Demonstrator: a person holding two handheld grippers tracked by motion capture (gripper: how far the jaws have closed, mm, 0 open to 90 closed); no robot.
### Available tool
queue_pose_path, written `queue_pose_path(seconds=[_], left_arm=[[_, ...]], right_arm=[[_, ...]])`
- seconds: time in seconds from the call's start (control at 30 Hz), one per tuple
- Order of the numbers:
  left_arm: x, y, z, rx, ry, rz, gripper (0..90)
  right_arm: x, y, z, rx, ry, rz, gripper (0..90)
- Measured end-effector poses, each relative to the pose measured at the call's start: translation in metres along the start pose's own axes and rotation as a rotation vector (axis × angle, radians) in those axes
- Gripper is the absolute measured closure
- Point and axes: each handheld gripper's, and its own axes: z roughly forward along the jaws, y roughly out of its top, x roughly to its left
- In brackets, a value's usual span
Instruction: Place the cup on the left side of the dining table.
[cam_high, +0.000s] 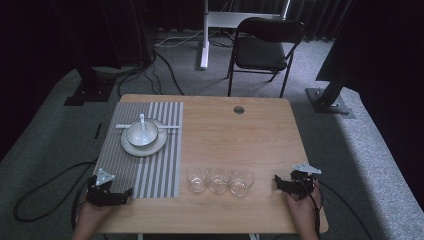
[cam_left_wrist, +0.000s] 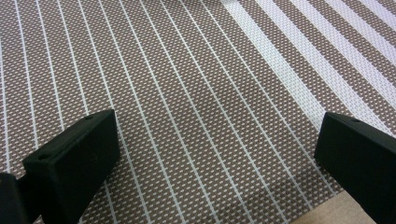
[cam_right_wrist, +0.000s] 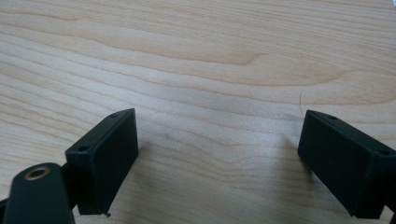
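Note:
My left gripper (cam_high: 125, 194) rests at the near left of the wooden table (cam_high: 240, 135), over the front corner of a grey striped placemat (cam_high: 165, 165). In the left gripper view its jaws stand wide apart above the placemat (cam_left_wrist: 196, 102) with nothing between them. My right gripper (cam_high: 278, 182) sits near the table's front right, open over bare wood (cam_right_wrist: 215, 70), holding nothing. Three clear glasses (cam_high: 219, 180) stand in a row between the two grippers. A white bowl (cam_high: 142, 133) with a spoon in it sits on a plate (cam_high: 131, 146) at the far end of the placemat.
A round cable hole (cam_high: 239, 110) lies near the table's far edge. Behind the table stand a black folding chair (cam_high: 265, 47) and a white stand (cam_high: 204, 55). Cables run across the grey carpet at the left.

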Motion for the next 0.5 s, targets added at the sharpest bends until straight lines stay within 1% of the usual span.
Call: queue_pose_path(seconds=[0.13,0.23,0.5], left_arm=[[0.0002,0.0003,-0.0001,0.003,-0.001,0.0,0.4],[-0.0011,0.0032,0.0005,0.021,0.011,-0.012,0.5],[-0.0006,0.0036,0.0004,0.027,0.006,-0.006,0.5]], right_arm=[[0.0,0.0001,0.0,0.0,0.001,-0.001,11.8],[0.0004,0.0001,-0.0001,0.001,0.006,-0.007,11.9],[0.0006,0.0002,-0.0001,0.001,0.006,-0.007,11.9]])
